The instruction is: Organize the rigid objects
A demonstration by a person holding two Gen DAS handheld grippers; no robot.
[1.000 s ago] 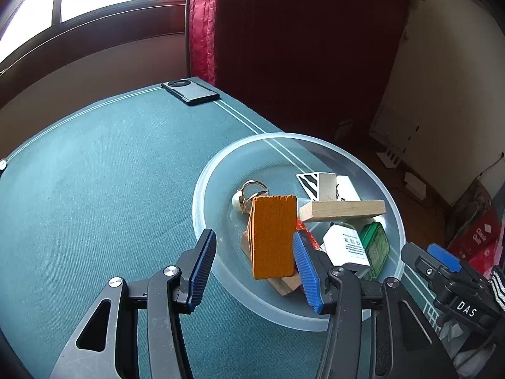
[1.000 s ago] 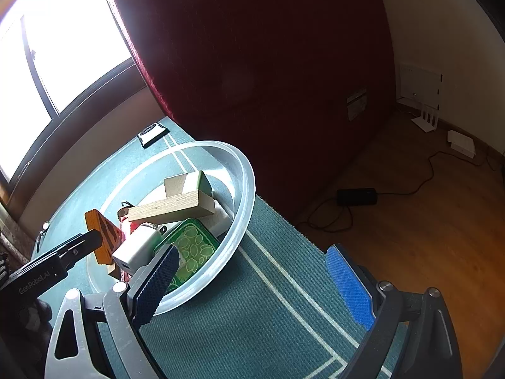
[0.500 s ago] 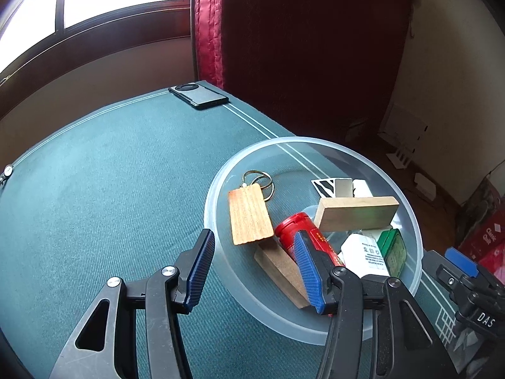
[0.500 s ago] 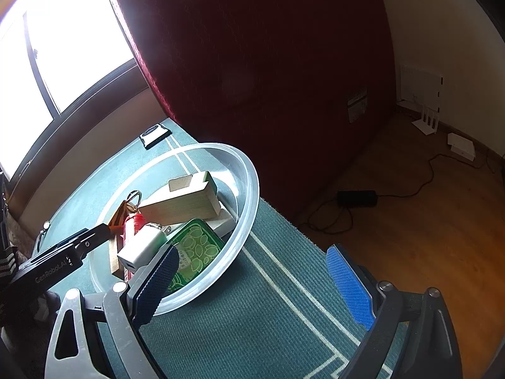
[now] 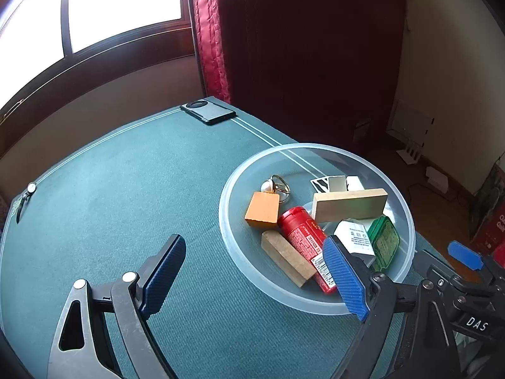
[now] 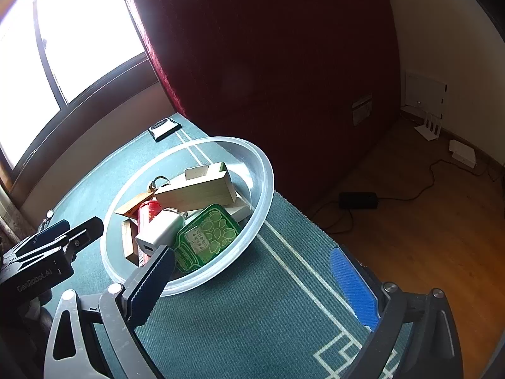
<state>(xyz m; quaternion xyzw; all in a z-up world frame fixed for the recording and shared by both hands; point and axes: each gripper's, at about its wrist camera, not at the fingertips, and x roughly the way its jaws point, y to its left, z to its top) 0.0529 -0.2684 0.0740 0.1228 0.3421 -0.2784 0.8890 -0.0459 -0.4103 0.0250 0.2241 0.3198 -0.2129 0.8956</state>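
A clear plastic bowl (image 5: 240, 252) (image 6: 262, 189) on the green table holds several rigid objects: an orange block (image 5: 263, 210), a red cylinder (image 5: 304, 237), two wooden blocks (image 5: 348, 203) (image 5: 287, 259), a white box (image 5: 355, 237), a green tin (image 5: 383, 241) (image 6: 203, 235) and a ring with a pearl (image 5: 276, 184). My left gripper (image 5: 255, 276) stands open at the bowl's near rim, nothing between its fingers. My right gripper (image 6: 255, 287) is open too, just right of the bowl over the table edge.
A dark phone (image 5: 208, 113) lies at the table's far edge near the red curtain (image 5: 208, 31). A small wristwatch (image 5: 26, 194) sits at the far left. The table's right edge drops to a wooden floor (image 6: 426, 221) with cables.
The orange block left my left gripper and now lies flat in the bowl. The left gripper has opened wider and pulled back and up. The right gripper barely moved.
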